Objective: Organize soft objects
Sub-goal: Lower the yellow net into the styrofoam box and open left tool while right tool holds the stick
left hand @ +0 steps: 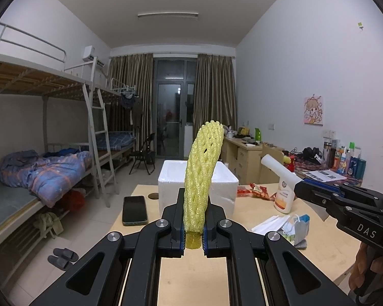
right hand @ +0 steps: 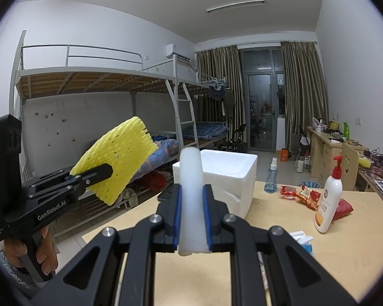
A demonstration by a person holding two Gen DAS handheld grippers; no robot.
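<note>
My left gripper (left hand: 193, 205) is shut on a yellow foam net sleeve (left hand: 203, 168) that stands upright above the wooden table (left hand: 191, 275). It also shows in the right wrist view (right hand: 117, 163), at the left, held in the air. My right gripper (right hand: 192, 193) is shut on a white foam piece (right hand: 190, 186); in the left wrist view this white foam piece (left hand: 278, 167) sticks out from the right gripper at the right. A white styrofoam box (left hand: 217, 181) with an open top stands on the table just beyond both grippers; it also shows in the right wrist view (right hand: 232, 176).
On the table lie a phone (left hand: 134, 210), a lotion pump bottle (right hand: 328, 199), red snack packets (right hand: 301, 195), a spray bottle (right hand: 271, 177) and white sheets with a tea bag (left hand: 283, 225). Bunk beds (left hand: 38, 132) stand at the left, desks (left hand: 247, 153) along the right wall.
</note>
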